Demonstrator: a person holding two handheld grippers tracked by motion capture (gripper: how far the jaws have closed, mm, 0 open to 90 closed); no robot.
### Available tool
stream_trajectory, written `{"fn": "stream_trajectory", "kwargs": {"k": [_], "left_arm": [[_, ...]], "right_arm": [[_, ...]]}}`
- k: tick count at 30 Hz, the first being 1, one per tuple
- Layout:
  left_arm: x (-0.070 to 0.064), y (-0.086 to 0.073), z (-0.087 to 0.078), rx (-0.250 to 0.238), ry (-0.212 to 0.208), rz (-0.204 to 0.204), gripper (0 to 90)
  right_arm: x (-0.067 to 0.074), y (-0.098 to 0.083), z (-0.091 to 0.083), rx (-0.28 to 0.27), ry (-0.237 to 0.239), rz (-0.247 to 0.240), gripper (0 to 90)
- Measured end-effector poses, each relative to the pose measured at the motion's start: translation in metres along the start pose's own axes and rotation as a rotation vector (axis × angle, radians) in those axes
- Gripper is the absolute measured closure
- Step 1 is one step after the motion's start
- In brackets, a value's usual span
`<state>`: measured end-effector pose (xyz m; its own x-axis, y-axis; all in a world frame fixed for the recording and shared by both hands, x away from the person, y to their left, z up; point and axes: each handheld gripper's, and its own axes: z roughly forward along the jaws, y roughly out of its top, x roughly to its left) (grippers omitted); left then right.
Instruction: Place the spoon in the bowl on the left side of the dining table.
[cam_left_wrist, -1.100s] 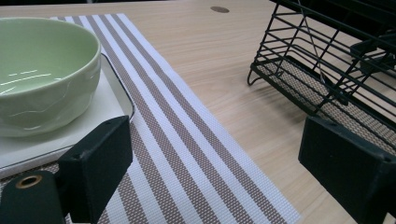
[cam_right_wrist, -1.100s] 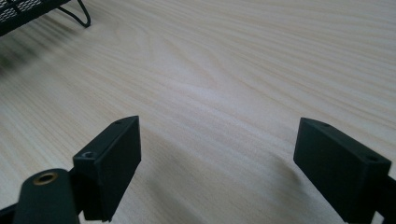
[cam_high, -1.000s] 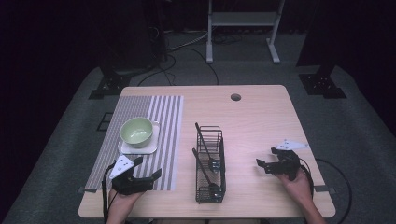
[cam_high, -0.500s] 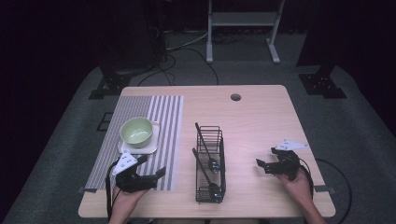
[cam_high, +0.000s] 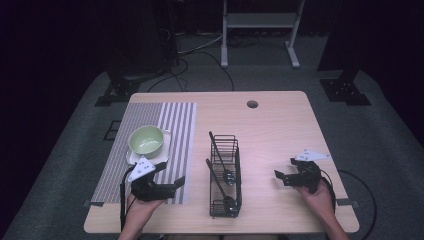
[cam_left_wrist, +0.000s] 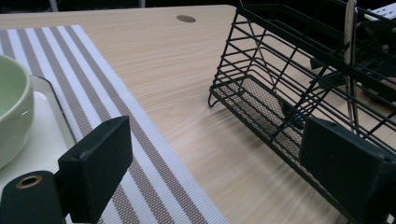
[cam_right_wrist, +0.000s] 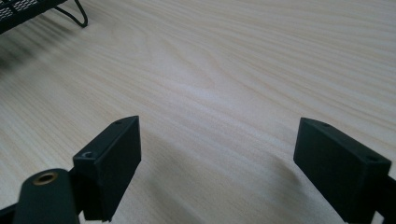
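left claw (cam_high: 176, 182) agape toward rack (cam_high: 225, 175)

— What blocks the left gripper (cam_high: 176, 183)?
— Ahead and right of its spread jaws stands the black wire cutlery basket (cam_left_wrist: 299, 88), utensils upright inside; to its left, the pale green bowl (cam_high: 146, 140) on a white tray (cam_left_wrist: 44, 126); between them, bare wooden tabletop (cam_left_wrist: 177, 84).
— And the right gripper (cam_high: 278, 175)?
— Open wood between its jaws; the basket's foot is off to its far left.

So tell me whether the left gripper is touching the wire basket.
Apart. In the left gripper view the left gripper is open, with bare table between its jaws, and the wire basket stands beyond them. The high view shows a gap too.
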<state>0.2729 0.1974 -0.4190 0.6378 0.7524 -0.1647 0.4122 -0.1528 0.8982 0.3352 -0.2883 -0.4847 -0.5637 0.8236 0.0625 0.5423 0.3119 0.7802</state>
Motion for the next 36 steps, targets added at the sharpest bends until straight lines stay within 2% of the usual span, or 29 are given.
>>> {"fn": "stream_trajectory", "kwargs": {"k": [8,26,28,32,36], "left_arm": [[0.002,0.006,0.011,0.003,-0.017,-0.009,9.1],[0.005,0.023,0.021,-0.016,-0.054,-0.042,9.1],[0.005,0.025,0.023,-0.02,-0.056,-0.047,9.1],[0.003,0.027,0.025,-0.013,-0.039,-0.031,9.1],[0.004,0.029,0.028,-0.014,-0.04,-0.04,9.1]], "right_arm": [[0.0,0.0,0.0,-0.003,0.004,0.001,13.9],[0.0,0.0,0.0,-0.006,0.004,0.001,14.0],[-0.001,0.0,0.0,-0.006,0.003,0.001,14.0],[0.0,0.0,0.0,-0.004,0.004,-0.001,14.0],[0.0,0.0,0.0,-0.004,0.005,-0.001,14.0]]}}
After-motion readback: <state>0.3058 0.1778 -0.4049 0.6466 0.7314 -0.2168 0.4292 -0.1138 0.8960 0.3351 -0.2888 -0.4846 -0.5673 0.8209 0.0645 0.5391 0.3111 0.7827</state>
